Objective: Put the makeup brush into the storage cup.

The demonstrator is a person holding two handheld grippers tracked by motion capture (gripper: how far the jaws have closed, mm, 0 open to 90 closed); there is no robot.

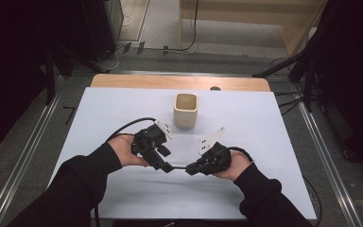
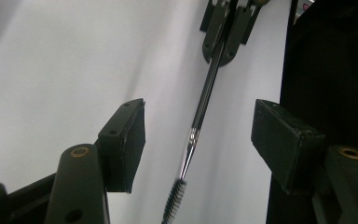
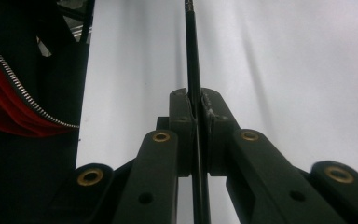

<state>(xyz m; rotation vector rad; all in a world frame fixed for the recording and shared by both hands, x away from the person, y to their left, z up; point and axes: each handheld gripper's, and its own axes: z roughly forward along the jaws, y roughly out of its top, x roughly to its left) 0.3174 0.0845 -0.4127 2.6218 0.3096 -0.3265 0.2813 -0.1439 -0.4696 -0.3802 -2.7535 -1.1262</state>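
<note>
While right fingers [image 3: 194, 109] clamp the thin black spoolie brush [image 2: 200, 112], left fingers [image 2: 200, 140] stand open.

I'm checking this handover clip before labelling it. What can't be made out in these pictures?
- Cup contents: high view, its wall hides the inside.
- Brush bristle tip: left gripper view, cut off by the bottom edge.
- Brush handle end: right gripper view, hidden behind the right gripper, whose jaws clamp it.
- Brush in the high view: too thin and dark between the grippers.
</note>
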